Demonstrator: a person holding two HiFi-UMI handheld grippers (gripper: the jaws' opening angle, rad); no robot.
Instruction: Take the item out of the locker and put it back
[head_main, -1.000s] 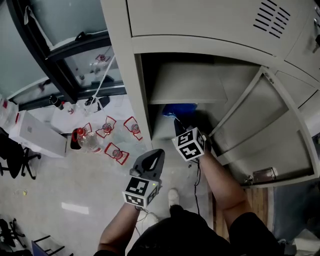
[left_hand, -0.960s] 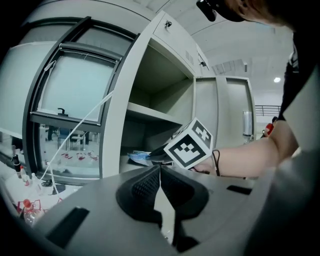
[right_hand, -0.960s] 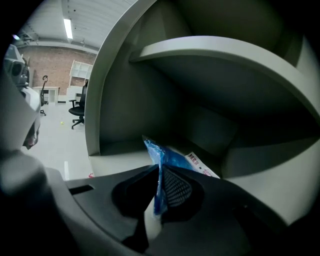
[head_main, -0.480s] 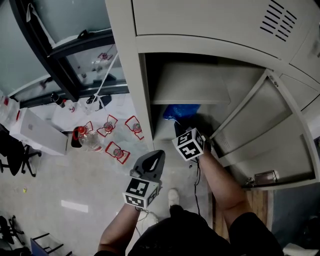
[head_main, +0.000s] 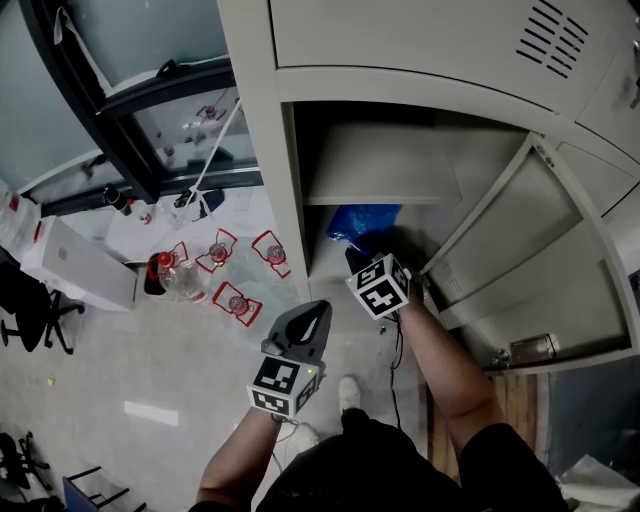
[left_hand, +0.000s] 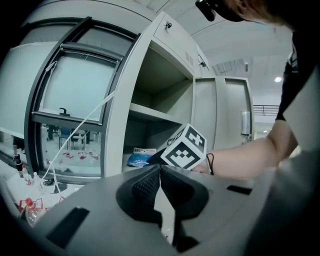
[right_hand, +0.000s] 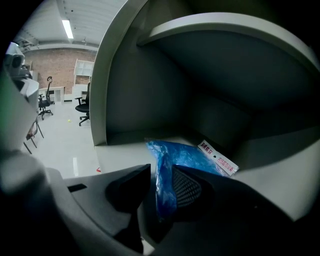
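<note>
The locker (head_main: 262, 150) is smooth, matte sheet metal painted pale grey. Its flat hinged door (head_main: 540, 250) stands swung open on your right. A plain metal shelf (head_main: 380, 165) spans the upper part of the open compartment. The bay beneath the shelf holds the item.

The item is a blue bag (right_hand: 185, 155) of thin, glossy, crinkled plastic film. A flat white header card (right_hand: 217, 158) closes its far end; the red print on the card is too small to read. The bag lies on the compartment floor (right_hand: 125, 145), near the front edge.

Your right gripper (right_hand: 161, 170) reaches into this lower bay. Its fingers (right_hand: 187, 187) are dark moulded plastic with finely ribbed pad faces. They are opening. A loose fold of the bag stands between them: it lies against the right-hand pad, and a gap shows at the left-hand finger.

Your left gripper (left_hand: 160, 170) is outside the locker, to the left of your right forearm. Its fingers (left_hand: 145, 186) have the same dark textured pads. They are together at the tips, with nothing between them.

Clear bottles (head_main: 175, 283) with red trim stand on the pale speckled room floor (head_main: 150, 370), left of the locker.
</note>
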